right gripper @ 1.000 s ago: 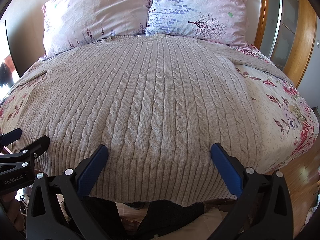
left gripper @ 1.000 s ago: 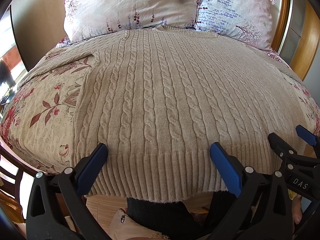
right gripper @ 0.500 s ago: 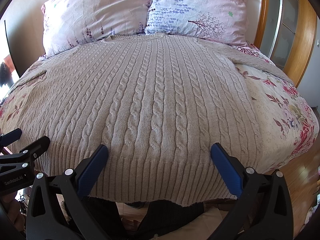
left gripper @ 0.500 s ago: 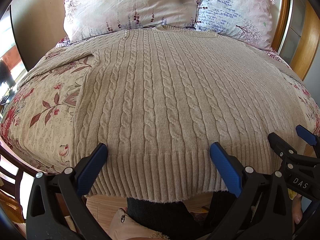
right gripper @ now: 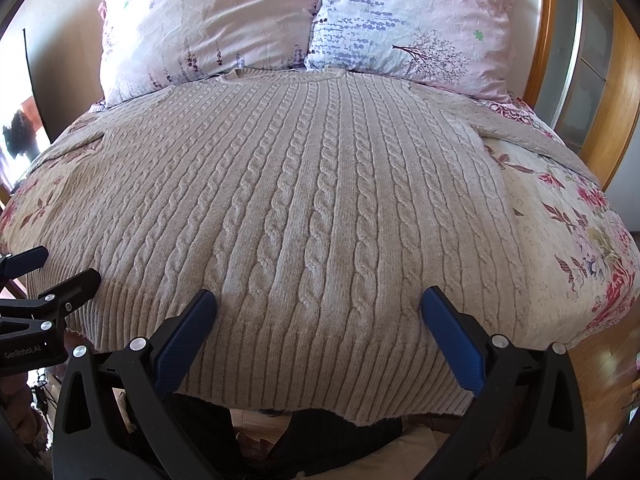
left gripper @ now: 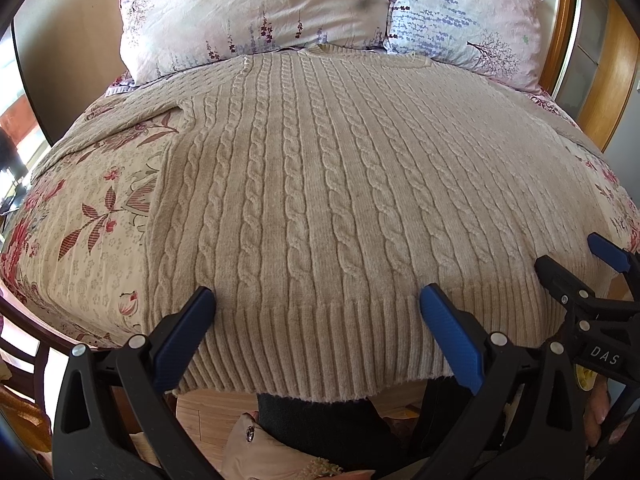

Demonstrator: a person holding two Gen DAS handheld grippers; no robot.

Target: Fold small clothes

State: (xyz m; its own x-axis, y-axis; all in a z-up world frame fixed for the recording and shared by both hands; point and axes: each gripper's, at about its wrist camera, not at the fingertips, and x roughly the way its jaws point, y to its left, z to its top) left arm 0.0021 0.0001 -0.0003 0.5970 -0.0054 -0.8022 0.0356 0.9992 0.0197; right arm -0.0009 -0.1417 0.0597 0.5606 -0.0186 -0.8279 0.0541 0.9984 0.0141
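A beige cable-knit sweater lies flat and face up on the bed, collar toward the pillows, ribbed hem hanging over the near edge; it also fills the right wrist view. Its sleeves spread out to both sides. My left gripper is open, hovering just above the hem's left half. My right gripper is open above the hem's right half. Each gripper shows at the edge of the other's view: the right one, the left one.
Two floral pillows lean at the head of the bed. A floral bedspread shows on both sides of the sweater. A wooden headboard and frame stand at the right. The person's legs and the wooden floor are below the hem.
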